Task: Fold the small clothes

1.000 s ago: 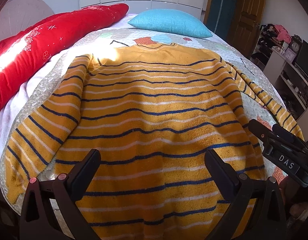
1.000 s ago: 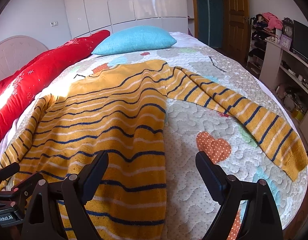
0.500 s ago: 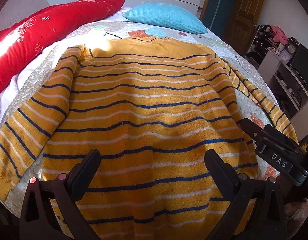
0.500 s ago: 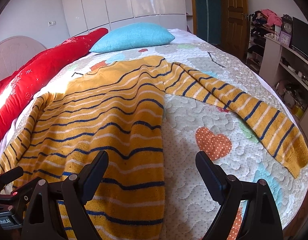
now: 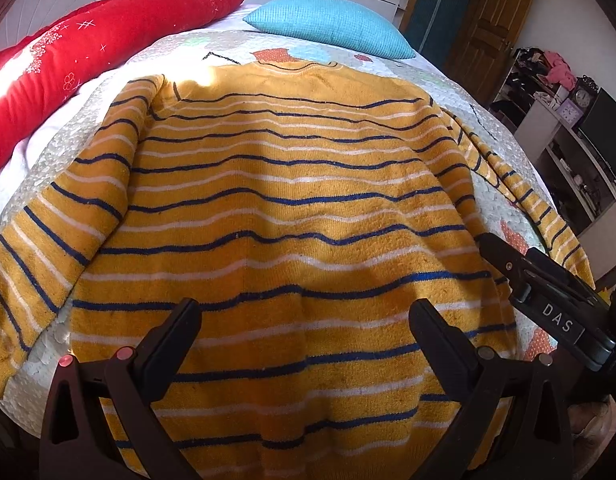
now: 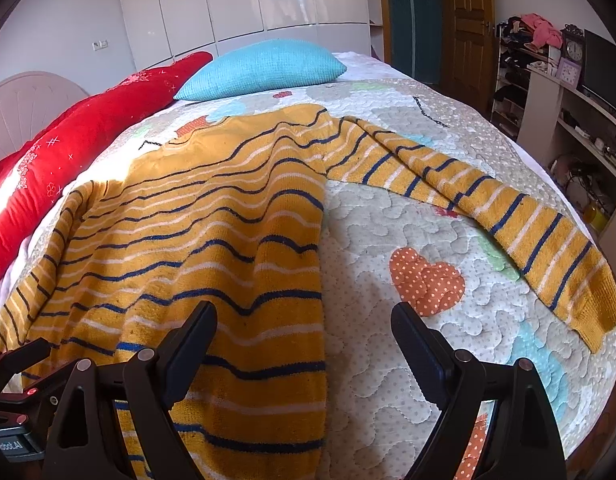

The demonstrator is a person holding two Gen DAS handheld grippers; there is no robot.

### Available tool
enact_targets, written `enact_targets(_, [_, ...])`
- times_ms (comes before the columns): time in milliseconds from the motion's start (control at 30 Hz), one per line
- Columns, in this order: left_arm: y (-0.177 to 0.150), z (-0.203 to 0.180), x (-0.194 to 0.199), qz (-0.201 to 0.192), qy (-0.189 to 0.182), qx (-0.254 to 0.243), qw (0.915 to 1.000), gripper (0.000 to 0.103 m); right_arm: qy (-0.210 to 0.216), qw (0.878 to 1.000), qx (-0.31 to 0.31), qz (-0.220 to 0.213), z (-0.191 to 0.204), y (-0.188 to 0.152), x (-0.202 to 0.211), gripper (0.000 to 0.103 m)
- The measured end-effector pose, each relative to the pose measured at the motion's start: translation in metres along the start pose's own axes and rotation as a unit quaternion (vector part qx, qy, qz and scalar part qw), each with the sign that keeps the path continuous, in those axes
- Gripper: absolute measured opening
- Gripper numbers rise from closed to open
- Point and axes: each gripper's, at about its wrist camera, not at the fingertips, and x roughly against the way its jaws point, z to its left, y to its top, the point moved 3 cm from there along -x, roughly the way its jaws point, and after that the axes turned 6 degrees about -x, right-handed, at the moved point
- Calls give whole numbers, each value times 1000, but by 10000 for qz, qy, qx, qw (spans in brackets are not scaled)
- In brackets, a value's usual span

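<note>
A yellow sweater with blue and white stripes lies flat on the quilted bedspread, hem toward me and sleeves spread. My left gripper is open and empty, above the hem at the middle of the sweater. My right gripper is open and empty, over the sweater's right edge near the hem. The right sleeve stretches out to the right. The right gripper's body also shows in the left wrist view, and the left gripper's body shows at the right wrist view's lower left.
A red bolster lies along the left side of the bed. A blue pillow lies at the far end. White wardrobes and a wooden door stand behind. Cluttered shelves stand at the right.
Both grippers have shifted slightly over the sweater's hem, and the views have tilted a little. The sweater has not moved. Both grippers stay open.
</note>
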Motion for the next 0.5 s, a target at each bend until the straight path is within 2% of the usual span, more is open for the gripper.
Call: enact_targets(500, [-3,-1,0,37,-30,1,10000,103,-54,10000,-37,43,-4,-2,-1,92])
